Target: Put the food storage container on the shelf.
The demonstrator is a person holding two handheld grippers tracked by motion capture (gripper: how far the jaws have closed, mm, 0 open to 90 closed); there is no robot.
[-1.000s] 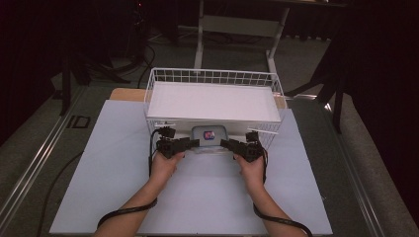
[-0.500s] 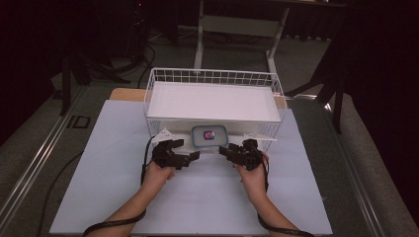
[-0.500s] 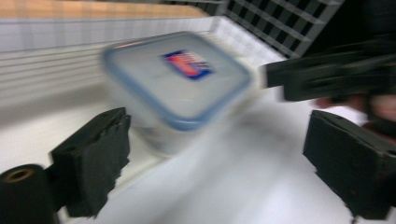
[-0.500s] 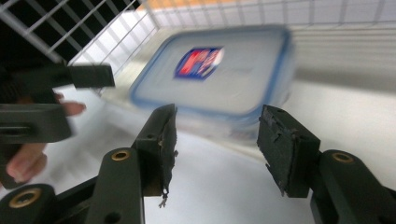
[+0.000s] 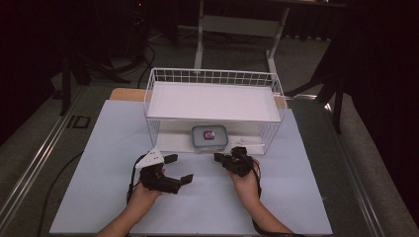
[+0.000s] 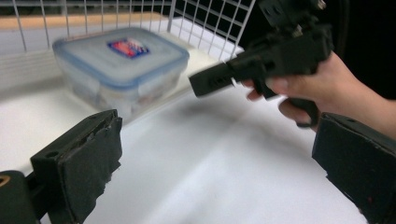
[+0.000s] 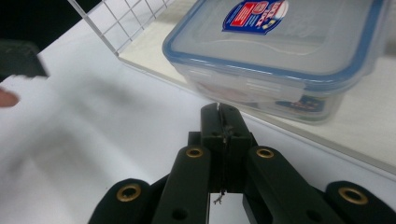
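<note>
A clear plastic box with a blue-rimmed lid and a red and blue label stands at the front of the white wire basket, under its white shelf board. My left gripper hangs over the white sheet, left of the box and nearer to me. Its jaws have just been opening and stand wide with nothing between them. My right gripper has just closed on nothing and is shut. Its tip points at the box from just in front, apart from it. The left gripper view has the box and the right gripper.
A white sheet covers the table in front of the basket. A wooden strip shows beside the basket's left end. Metal rails run along the table's sides. Dark stand legs rise behind it.
Both hands have drawn back from the box toward me, the left one farther. The left jaws opened wide and the right jaws shut. The box stays in the basket.
</note>
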